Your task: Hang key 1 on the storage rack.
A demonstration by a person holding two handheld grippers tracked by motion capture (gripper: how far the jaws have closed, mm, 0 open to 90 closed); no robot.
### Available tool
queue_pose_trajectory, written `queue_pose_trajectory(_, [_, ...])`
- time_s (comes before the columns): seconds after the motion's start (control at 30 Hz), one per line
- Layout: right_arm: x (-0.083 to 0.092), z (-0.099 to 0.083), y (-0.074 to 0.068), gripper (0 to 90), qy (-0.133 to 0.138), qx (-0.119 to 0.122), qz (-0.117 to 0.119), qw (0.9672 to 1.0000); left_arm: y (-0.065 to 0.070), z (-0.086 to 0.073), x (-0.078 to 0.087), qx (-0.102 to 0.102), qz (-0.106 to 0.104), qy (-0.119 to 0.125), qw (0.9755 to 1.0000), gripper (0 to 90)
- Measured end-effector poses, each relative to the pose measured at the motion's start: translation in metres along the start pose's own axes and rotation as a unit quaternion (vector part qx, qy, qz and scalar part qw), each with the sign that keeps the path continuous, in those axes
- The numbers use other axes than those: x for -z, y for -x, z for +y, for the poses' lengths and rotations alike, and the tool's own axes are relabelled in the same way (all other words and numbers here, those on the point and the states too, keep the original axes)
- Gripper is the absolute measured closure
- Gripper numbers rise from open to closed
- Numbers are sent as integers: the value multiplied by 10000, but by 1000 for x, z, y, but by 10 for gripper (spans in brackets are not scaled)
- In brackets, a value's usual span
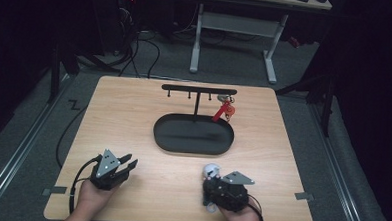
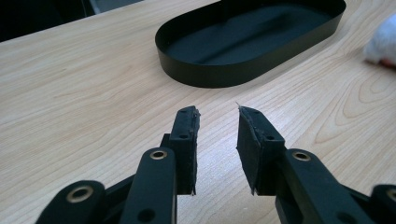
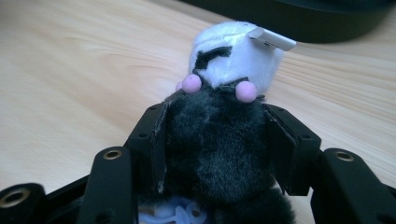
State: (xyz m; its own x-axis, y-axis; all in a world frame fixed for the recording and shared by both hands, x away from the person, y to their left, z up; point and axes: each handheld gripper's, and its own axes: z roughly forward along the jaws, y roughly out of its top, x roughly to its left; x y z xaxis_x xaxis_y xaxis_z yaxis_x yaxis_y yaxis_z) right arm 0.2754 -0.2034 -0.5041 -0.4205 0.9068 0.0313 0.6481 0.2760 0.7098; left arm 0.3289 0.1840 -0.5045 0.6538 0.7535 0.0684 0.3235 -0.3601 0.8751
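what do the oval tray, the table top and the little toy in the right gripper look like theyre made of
Oval tray: likely thin metal, matte black; sharp, even rim. Table top: wood or wood-look laminate, smooth; printed-looking grain. Toy held between the right gripper's fingers: plush fabric, fuzzy black and white pile.

Both grippers are built black w/ brass-ringed holes; left gripper [image 1: 127,163] and right gripper [image 1: 211,183] are each topped w/ grey 3-cornered plate, black cable trailed behind.

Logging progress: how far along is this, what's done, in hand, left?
Done: a red key fob already hangs on the rack. In hand: right gripper clamps a black-and-white plush toy; left gripper open, idle. Left, probably: hanging the plush on a free hook; tray unused.
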Motion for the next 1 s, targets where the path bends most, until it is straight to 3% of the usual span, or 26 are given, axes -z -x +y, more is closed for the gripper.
queue_pose_trajectory(0.1, [7, -5, 23, 441, 28, -261, -183, 9995, 0, 0, -2, -13, -56, -55, 10000, 677])
queue_pose_trajectory(0.2, [10, -8, 33, 439, 35, -397, -220, 9990, 1, 0, -3, -40, -79, -65, 9999, 676])
queue_pose_trajectory(0.37, [12, -7, 34, 425, -20, -338, -269, 9991, 3, 0, -4, -64, -97, -68, 9999, 677])
queue_pose_trajectory(0.5, [13, -6, 36, 392, -135, -475, -217, 9985, 4, 0, -4, -59, -103, -93, 9999, 677])
queue_pose_trajectory(0.67, [18, 4, 43, 352, -494, -592, -102, 9970, 6, 0, -4, -172, -122, -117, 9997, 676])
queue_pose_trajectory(0.83, [30, 24, 47, 360, -943, -381, -140, 9947, 4, 1, -2, -187, -177, -87, 9996, 677])
queue_pose_trajectory(1.0, [37, 40, 48, 429, -1581, -32, -309, 9869, 5, 1, -2, -226, -241, -69, 9994, 677])
